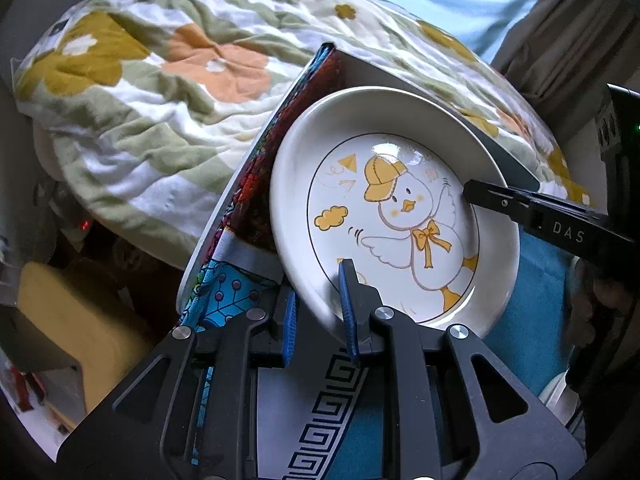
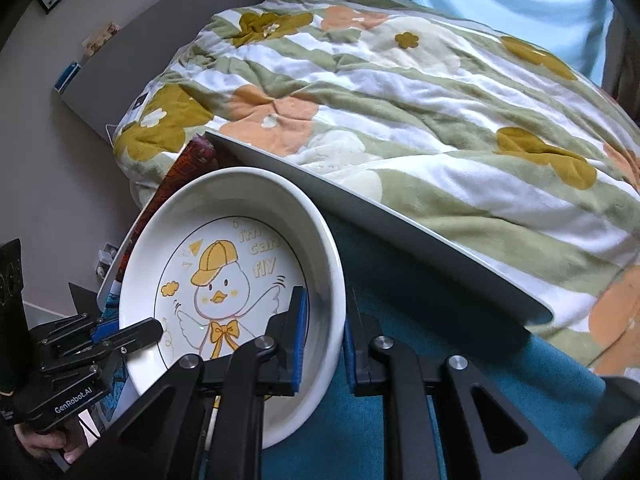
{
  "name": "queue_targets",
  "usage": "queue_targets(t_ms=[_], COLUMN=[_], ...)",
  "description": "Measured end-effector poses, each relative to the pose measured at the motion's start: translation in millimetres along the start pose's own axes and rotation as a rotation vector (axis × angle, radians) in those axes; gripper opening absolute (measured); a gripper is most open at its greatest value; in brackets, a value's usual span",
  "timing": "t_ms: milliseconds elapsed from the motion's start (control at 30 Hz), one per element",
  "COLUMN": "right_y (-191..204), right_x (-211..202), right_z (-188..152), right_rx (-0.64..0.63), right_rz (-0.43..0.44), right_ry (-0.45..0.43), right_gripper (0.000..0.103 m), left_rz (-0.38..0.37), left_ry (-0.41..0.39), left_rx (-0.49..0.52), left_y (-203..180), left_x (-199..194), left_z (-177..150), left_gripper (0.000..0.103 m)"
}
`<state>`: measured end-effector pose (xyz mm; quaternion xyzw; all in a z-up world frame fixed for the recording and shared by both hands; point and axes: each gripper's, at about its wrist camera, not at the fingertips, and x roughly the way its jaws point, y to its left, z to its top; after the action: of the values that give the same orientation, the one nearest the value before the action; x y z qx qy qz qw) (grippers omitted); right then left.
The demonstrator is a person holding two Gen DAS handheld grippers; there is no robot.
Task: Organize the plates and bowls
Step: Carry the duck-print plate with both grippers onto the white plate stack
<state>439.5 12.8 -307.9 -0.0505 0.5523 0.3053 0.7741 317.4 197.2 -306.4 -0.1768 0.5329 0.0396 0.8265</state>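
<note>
a bed with a flowered quilt [image 2: 400,92] fills the background, and against it a low table [image 2: 400,236] with a raised pale rim is seen, its top covered by a blue patterned cloth [image 2: 440,356]. a single deep white plate [image 2: 236,280] with a yellow-capped duck drawn in it is held near the far left corner of the table, tilted up off the cloth with its left side raised, close beside the rim on two sides.

the plate is gripped from both sides. the left gripper [image 1: 318,312] is closed on the rim of the plate at its near left edge, one blue pad inside the dish and the other outside. the right gripper [image 2: 325,336] is clamped on the opposite wall in the same way, with the rim pinched between its pads.

as for progress, only this one plate can be made out; no bowls and no stack are shown in either view, so how much has already been sorted cannot be told. the step in hand is judged to be a lift or a carry of this plate. its placing somewhere tidy, and anything else to be organized, is judged still left to do
</note>
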Motion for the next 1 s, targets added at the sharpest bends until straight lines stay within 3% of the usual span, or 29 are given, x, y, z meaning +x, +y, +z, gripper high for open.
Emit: queue_targets(t_ms=[333, 533, 800, 1000], right_y=[7.8, 13.0, 6.7, -15.6], right_x=[-71.0, -130.0, -203.8, -235.3], right_z=[-27.0, -71.6, -164.2, -243.2], right_rx=[0.084, 0.199, 0.337, 0.395], right_rz=[-0.050, -0.116, -0.185, -0.187], right_ry=[-0.108, -0.179, -0.255, -0.255], right_gripper=[0.015, 0.015, 0.015, 0.015], left_rz=[-0.029, -0.090, -0.173, -0.180], left_ry=[-0.083, -0.107, -0.105, -0.065], left_rx=[0.159, 0.283, 0.436, 0.501], left_y=[-28.7, -60.1, -125.4, -183.4], left_x=[-56.6, -93.5, -129.9, -141.2], left_z=[5.6, -8.0, -60.3, -128.2], left_gripper=[0.017, 0.017, 0.017, 0.017])
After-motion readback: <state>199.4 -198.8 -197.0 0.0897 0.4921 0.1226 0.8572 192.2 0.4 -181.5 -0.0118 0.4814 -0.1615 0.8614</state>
